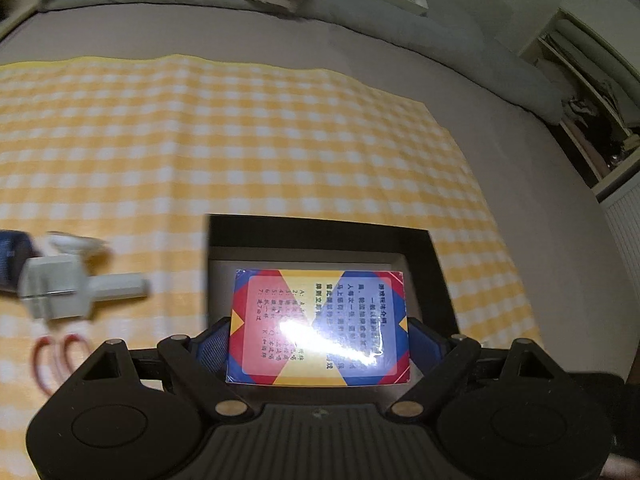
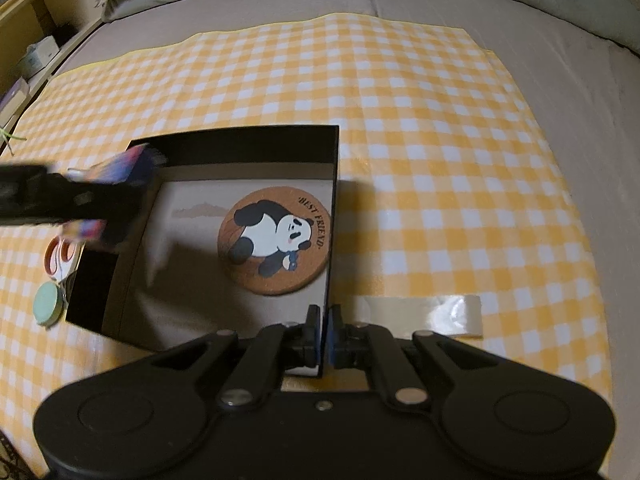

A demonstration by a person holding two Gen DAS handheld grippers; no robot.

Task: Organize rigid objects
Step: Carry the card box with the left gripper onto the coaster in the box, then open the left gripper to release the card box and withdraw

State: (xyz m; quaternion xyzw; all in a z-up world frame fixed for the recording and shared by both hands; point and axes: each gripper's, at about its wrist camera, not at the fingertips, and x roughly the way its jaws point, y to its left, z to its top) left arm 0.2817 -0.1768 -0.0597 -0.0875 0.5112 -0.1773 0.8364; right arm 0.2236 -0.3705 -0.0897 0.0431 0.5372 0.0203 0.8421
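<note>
My left gripper (image 1: 320, 342) is shut on a red, blue and yellow card pack (image 1: 320, 324), gripped across its width by the blue pads (image 1: 212, 344). The pack hangs over the open black box (image 1: 320, 228). In the right wrist view the same gripper (image 2: 100, 200) comes in blurred from the left, above the box's left wall, with the pack (image 2: 124, 168) in it. My right gripper (image 2: 324, 320) is shut on the near end of the box's right wall (image 2: 334, 200). A round cork panda coaster (image 2: 276, 240) lies flat on the box floor.
A yellow checked cloth (image 2: 420, 140) covers the grey bed. Left of the box lie a white plug adapter (image 1: 72, 288), red-handled scissors (image 1: 56, 356) and a pale green round thing (image 2: 48, 300). A strip of clear tape (image 2: 440, 314) lies right of the box.
</note>
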